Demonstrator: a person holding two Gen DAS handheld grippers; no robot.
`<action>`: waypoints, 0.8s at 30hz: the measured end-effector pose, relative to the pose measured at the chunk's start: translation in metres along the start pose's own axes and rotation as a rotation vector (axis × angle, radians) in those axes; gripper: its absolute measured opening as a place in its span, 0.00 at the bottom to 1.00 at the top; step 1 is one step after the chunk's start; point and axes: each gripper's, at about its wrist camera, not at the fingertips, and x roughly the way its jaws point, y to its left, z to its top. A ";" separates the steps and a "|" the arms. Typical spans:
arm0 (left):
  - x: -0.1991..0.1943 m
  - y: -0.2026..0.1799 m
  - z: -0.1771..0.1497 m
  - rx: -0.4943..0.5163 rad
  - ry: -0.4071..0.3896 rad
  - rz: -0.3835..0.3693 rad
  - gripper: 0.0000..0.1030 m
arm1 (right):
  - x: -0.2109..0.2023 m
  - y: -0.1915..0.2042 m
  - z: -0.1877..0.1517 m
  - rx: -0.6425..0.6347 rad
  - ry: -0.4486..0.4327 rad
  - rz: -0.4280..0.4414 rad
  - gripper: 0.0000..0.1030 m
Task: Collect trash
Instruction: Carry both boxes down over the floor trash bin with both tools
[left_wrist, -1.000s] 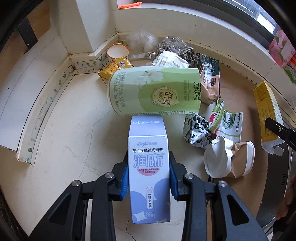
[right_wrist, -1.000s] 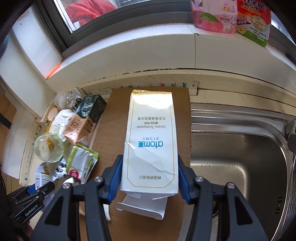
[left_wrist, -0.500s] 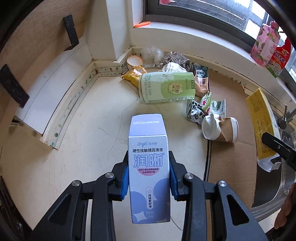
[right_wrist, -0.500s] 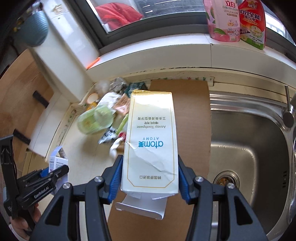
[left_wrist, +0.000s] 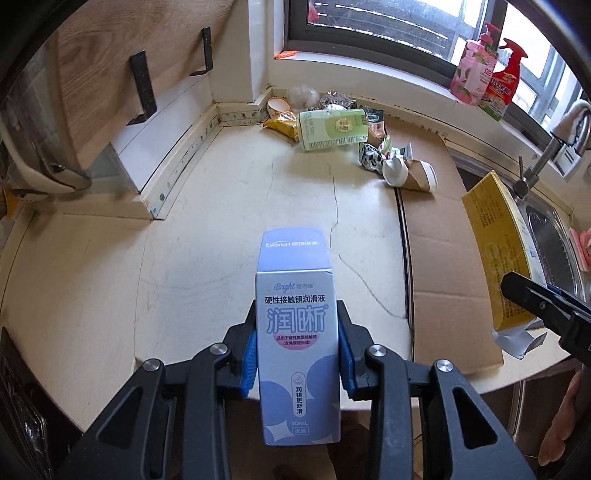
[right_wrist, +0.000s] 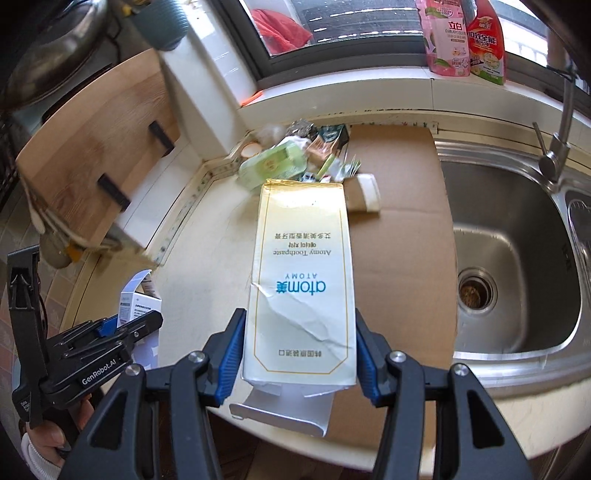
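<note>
My left gripper (left_wrist: 297, 347) is shut on a small lilac eye-drop box (left_wrist: 297, 332), held upright above the front edge of the cream counter (left_wrist: 207, 236). My right gripper (right_wrist: 300, 345) is shut on a long white and gold toothpaste box (right_wrist: 301, 280) with a torn bottom flap. Seen from the left wrist view, that toothpaste box (left_wrist: 498, 251) hangs at the right. In the right wrist view the left gripper (right_wrist: 110, 332) with its lilac box (right_wrist: 138, 299) shows at lower left. A trash pile (left_wrist: 340, 129) lies in the far counter corner.
The pile holds a green milk-tea carton (left_wrist: 332, 131), a crushed paper cup (left_wrist: 410, 175) and several wrappers. A cardboard sheet (right_wrist: 402, 206) covers the counter beside the steel sink (right_wrist: 517, 258) and tap (right_wrist: 557, 147). Two cleaner bottles (right_wrist: 465, 37) stand on the window sill. A wooden board (right_wrist: 96, 147) leans at left.
Both grippers have pulled back and up from the trash pile toward the counter's front edge, each keeping its box. The pile now looks small and far.
</note>
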 end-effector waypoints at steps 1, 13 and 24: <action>-0.004 0.003 -0.010 0.005 -0.001 -0.001 0.33 | -0.005 0.006 -0.012 0.000 -0.003 -0.001 0.52; -0.045 0.026 -0.123 0.066 0.007 -0.052 0.33 | -0.038 0.047 -0.134 0.024 -0.002 -0.020 0.52; -0.033 0.033 -0.202 0.074 0.083 -0.098 0.33 | -0.031 0.062 -0.225 0.052 0.112 -0.042 0.52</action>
